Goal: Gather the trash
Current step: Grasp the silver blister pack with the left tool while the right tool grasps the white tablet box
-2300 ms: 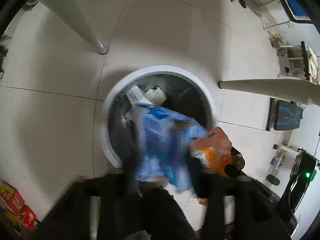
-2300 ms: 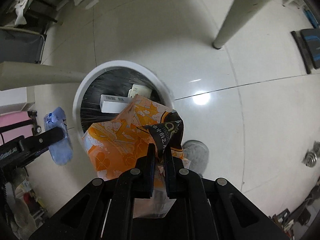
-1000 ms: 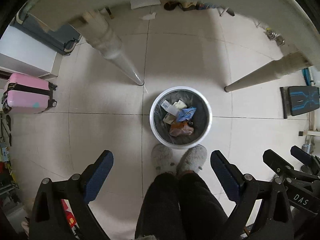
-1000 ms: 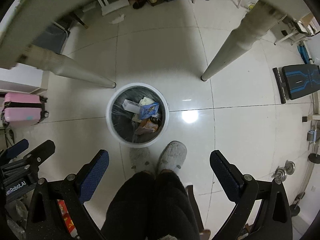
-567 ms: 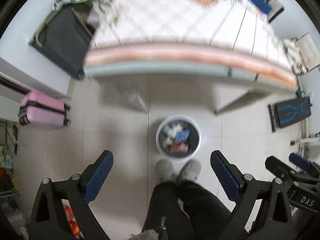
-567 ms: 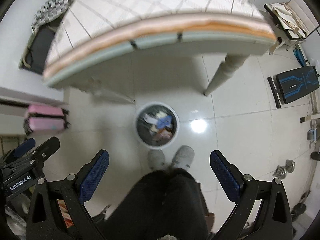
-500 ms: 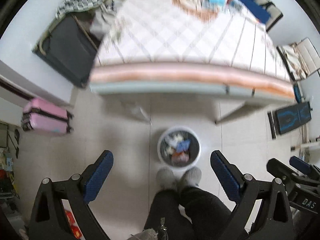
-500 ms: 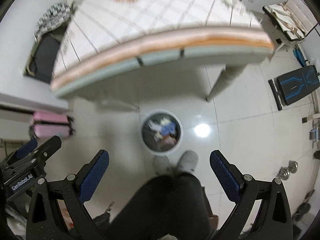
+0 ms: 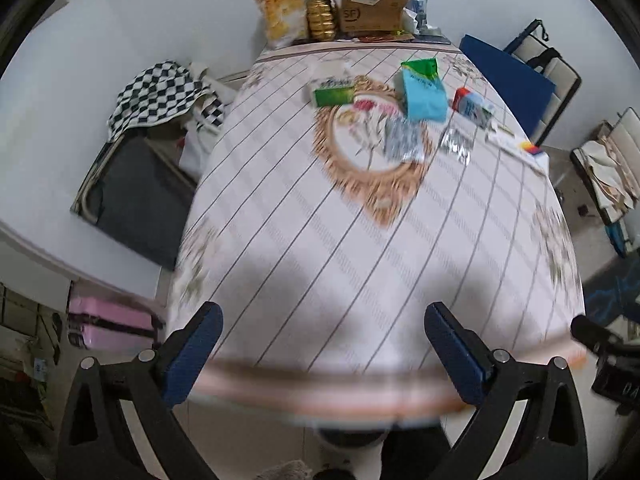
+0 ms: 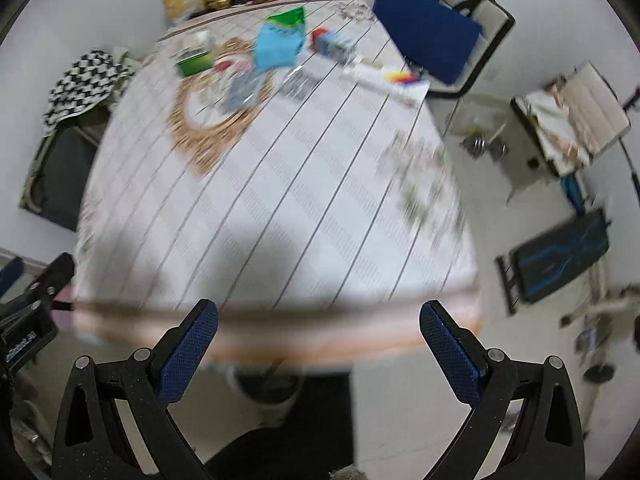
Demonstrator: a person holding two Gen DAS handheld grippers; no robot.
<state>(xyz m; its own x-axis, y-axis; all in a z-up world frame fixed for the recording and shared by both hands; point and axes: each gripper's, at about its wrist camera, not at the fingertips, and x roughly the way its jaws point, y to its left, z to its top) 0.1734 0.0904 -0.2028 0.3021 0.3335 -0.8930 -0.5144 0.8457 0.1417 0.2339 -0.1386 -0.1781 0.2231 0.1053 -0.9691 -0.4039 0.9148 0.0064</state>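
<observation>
Both grippers are open and empty, held high above the near edge of the table (image 9: 320, 272). The left gripper (image 9: 320, 344) and right gripper (image 10: 318, 340) show wide-spread blue pads. Trash lies at the table's far end: a light blue packet with a green top (image 9: 423, 90) (image 10: 280, 40), a green box (image 9: 334, 96) (image 10: 193, 62), a silver wrapper (image 9: 401, 142) (image 10: 244, 88), a second silver wrapper (image 9: 456, 145) and a red and blue carton (image 9: 472, 106) (image 10: 330, 44). The white bin (image 10: 266, 390) peeks out under the table edge.
A cardboard box (image 9: 372, 12), a yellow bag (image 9: 280, 8) and bottles stand at the table's far end. A blue chair (image 10: 424, 28) stands on the right. A pink suitcase (image 9: 108, 320) and a dark case (image 9: 132, 196) are on the left. A person's dark legs (image 10: 288, 440) are below.
Both grippers dropped the blue and orange packets into the bin, opened, and rose and tilted up from the bin to look over the tabletop.
</observation>
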